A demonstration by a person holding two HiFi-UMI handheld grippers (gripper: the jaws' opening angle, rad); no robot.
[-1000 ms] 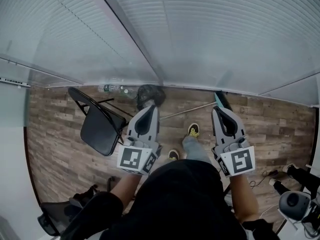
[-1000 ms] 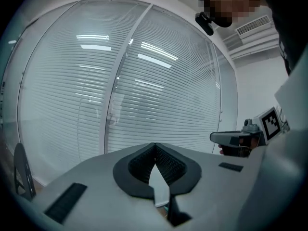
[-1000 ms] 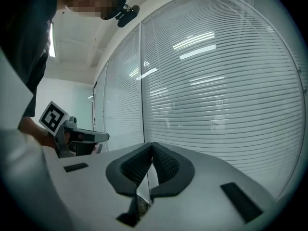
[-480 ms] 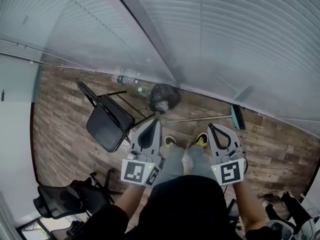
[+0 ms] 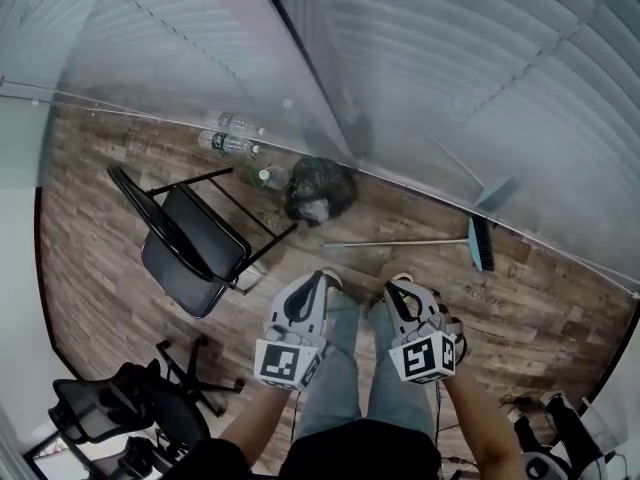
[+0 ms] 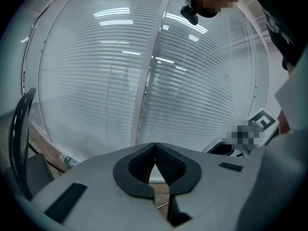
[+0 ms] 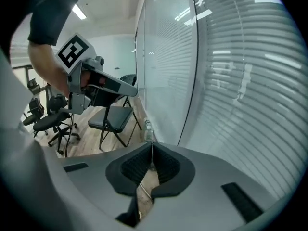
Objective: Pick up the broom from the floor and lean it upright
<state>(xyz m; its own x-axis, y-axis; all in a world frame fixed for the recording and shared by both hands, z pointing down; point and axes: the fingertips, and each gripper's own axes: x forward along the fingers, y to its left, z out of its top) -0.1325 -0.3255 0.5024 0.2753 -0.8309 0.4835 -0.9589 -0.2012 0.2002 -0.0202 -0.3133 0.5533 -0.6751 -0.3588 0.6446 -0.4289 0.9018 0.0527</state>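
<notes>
The broom (image 5: pixel 400 242) lies flat on the wood floor along the glass wall, its thin handle pointing left and its teal-and-dark head (image 5: pixel 482 242) at the right. My left gripper (image 5: pixel 318 277) and right gripper (image 5: pixel 393 287) hover side by side above my knees, short of the handle, both shut and empty. In the left gripper view the jaw tips (image 6: pixel 155 146) meet against the blinds. In the right gripper view the tips (image 7: pixel 152 145) also meet, and a thin stretch of the broom handle (image 7: pixel 142 194) shows on the floor below them.
A black folding chair (image 5: pixel 195 243) stands to the left, with a black bag (image 5: pixel 320 190) and plastic bottles (image 5: pixel 228 144) by the glass wall (image 5: pixel 420 78). An office chair (image 5: pixel 110 413) is at the lower left. My legs (image 5: pixel 345 368) are below the grippers.
Both grippers have sunk toward the floor and stayed shut. The head view has tipped down, so the broom and floor now fill more of the picture.
</notes>
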